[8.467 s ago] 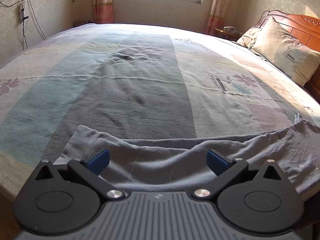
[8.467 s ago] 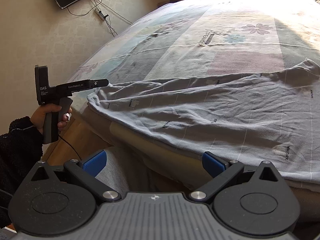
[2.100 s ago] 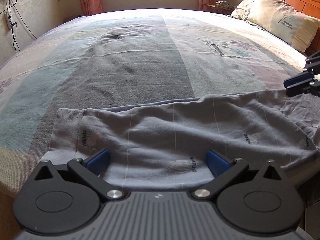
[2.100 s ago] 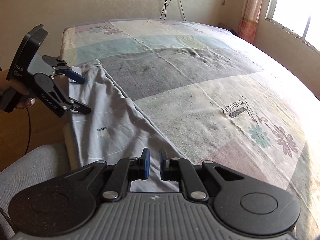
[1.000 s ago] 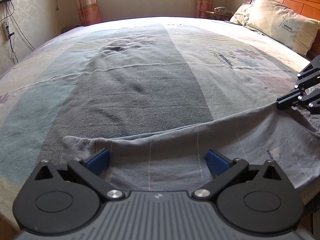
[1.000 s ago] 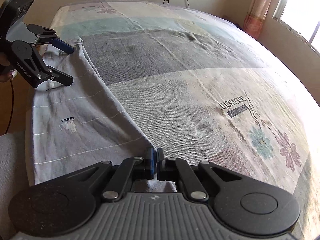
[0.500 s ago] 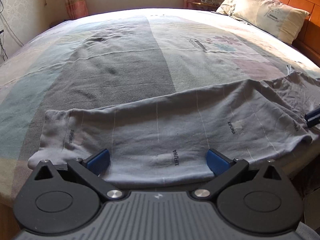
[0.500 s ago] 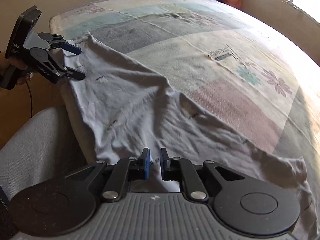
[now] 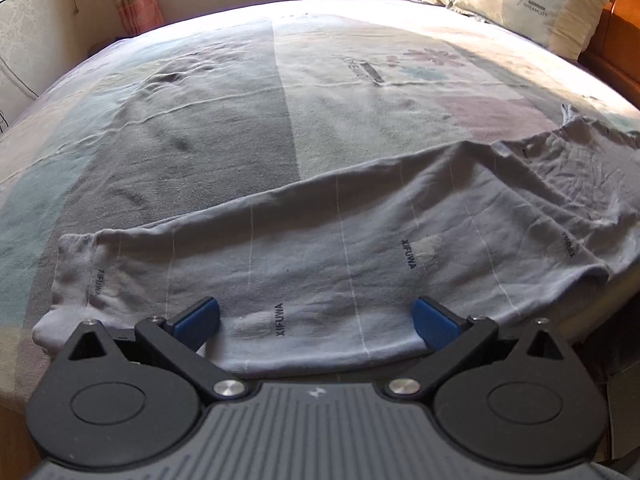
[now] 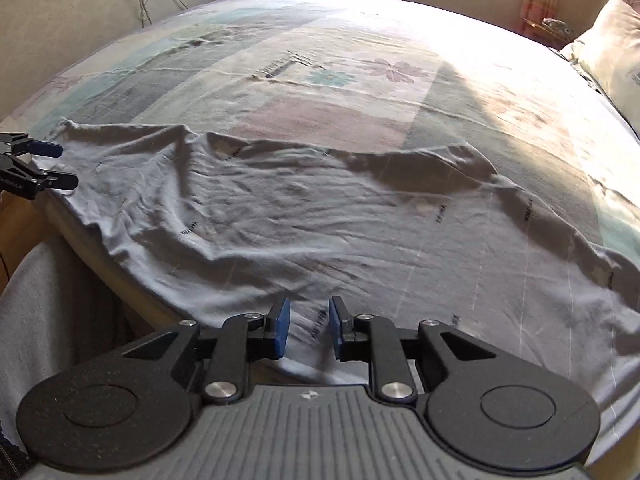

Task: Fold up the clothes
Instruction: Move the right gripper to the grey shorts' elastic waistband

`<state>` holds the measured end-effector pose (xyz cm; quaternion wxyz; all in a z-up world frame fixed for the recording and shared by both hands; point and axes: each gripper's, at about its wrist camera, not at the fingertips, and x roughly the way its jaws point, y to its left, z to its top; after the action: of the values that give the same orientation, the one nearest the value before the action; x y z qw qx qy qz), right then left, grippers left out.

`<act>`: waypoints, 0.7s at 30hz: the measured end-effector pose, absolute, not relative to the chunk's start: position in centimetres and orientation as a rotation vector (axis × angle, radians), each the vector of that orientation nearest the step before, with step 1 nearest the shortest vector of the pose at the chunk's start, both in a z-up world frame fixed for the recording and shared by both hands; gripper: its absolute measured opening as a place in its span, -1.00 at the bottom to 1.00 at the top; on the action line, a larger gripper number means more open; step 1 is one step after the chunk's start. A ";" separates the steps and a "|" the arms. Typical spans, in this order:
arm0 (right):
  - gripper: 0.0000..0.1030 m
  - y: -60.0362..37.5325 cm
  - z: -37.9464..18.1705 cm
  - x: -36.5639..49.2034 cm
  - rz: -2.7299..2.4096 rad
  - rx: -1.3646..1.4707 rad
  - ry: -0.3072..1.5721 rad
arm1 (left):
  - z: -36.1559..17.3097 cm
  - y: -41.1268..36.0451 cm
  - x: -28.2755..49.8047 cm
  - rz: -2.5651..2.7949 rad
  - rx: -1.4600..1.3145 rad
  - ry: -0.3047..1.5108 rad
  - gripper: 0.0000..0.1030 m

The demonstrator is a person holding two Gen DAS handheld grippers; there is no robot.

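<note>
Along the near edge of the bed (image 9: 240, 120) we see the grey garment (image 9: 340, 248) spread out lengthwise, its lower border hanging a little over that edge. Left gripper (image 9: 316, 318): jaws wide apart, blue pads (image 9: 198, 316) low over the cloth near the bed's near-left corner, nothing between them that they pinch; we cannot tell whether the pads touch the fabric. One narrow end of the garment, with a cuff-like band, lies just left of it.

Right gripper (image 10: 306, 330): jaws partly apart, a narrow gap between the blue pads (image 10: 282, 330), cloth visible through the gap but not clamped. Fabric right at its fingertips is motion-blurred, so contact is unclear. In the right wrist view the garment (image 10: 320, 220) shows heavy wrinkles and a raised fold along its far side; the left gripper (image 10: 60, 168) sits at the far left, cut off by the frame, jaws spread over the cloth's end.

We read small printed words on the fabric in the left view; in the right view they are too blurred. Right end of the garment is bunched and crumpled, shape hard to make out. A pillow (image 9: 532, 4) lies at the bed's far-right corner, partly cropped. Strong sunlight washes out the bedsheet pattern at the far side in the right view. A grey clothed surface (image 10: 52, 312) at lower left is too cropped to identify.
</note>
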<state>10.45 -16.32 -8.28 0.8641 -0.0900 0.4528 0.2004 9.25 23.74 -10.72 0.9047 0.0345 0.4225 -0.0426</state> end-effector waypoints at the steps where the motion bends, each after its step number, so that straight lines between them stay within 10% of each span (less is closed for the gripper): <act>1: -0.52 -17.7 -8.3 10.0 0.401 -0.171 0.954 | -10.8 24.1 9.2 -0.080 0.055 0.884 1.00; 21: -0.50 -40.4 -7.7 7.6 -0.025 0.390 0.818 | -5.1 12.1 9.8 -0.202 0.264 0.831 0.99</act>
<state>7.58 -40.45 -7.70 0.8989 0.1885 0.3953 -0.0122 9.76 12.06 -5.06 0.9015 0.1276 0.4017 -0.0979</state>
